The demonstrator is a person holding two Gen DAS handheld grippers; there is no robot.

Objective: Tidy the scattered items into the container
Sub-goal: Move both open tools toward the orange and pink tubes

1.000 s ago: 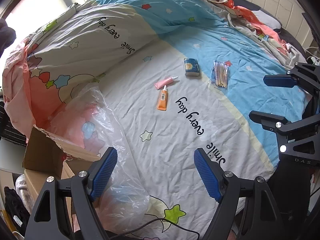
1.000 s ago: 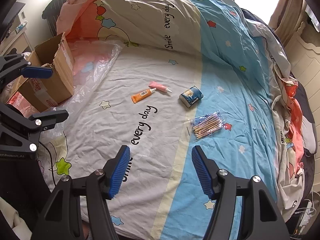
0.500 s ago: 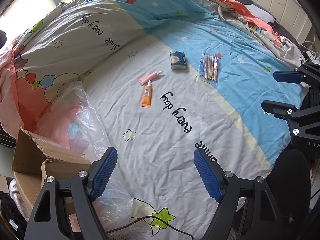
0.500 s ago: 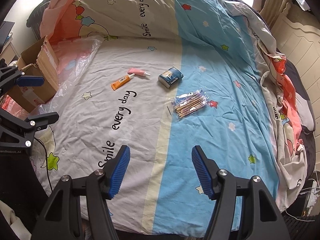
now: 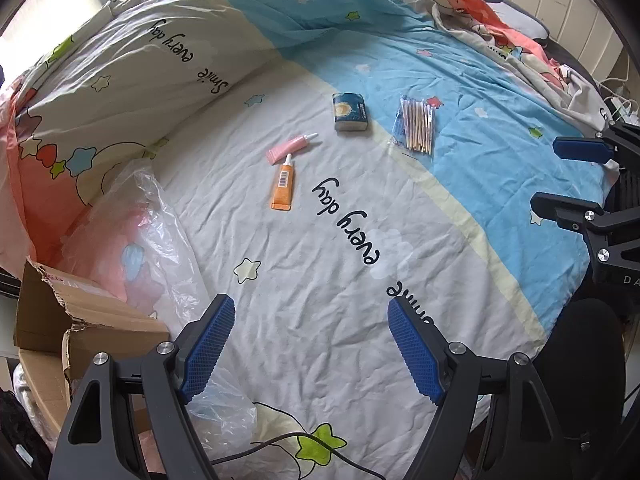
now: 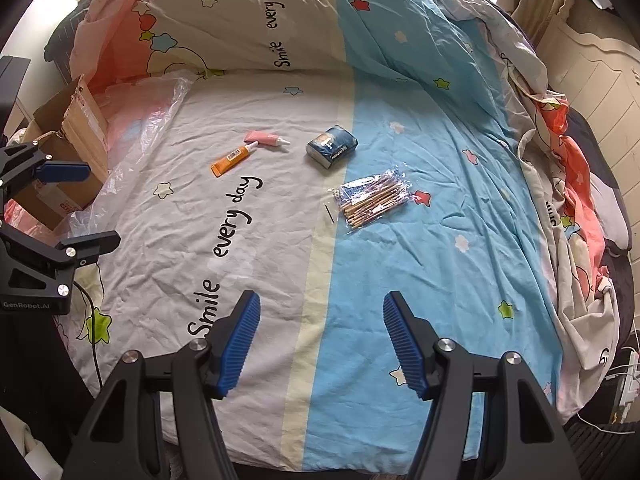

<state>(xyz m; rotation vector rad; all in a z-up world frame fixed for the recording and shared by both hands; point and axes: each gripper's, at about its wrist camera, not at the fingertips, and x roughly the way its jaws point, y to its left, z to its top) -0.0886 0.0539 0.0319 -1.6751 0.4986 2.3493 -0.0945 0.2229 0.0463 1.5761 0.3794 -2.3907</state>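
**Both grippers empty above bed; four items uncollected**

Left gripper and right gripper hover with jaws spread, holding nothing, apparently staged for a first pick. Ahead on the sheet lie the orange tube touching the pink tube, the blue pack near them, and the swabs beyond. The box stands open at the bed's left edge, within the left gripper's reach.

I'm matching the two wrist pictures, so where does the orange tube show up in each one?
Left wrist: orange tube above centre, left of the middle, nozzle pointing away.
Right wrist: upper left of centre, lying slanted.
Shared landmark: the pink tube by its nozzle, on the far side.
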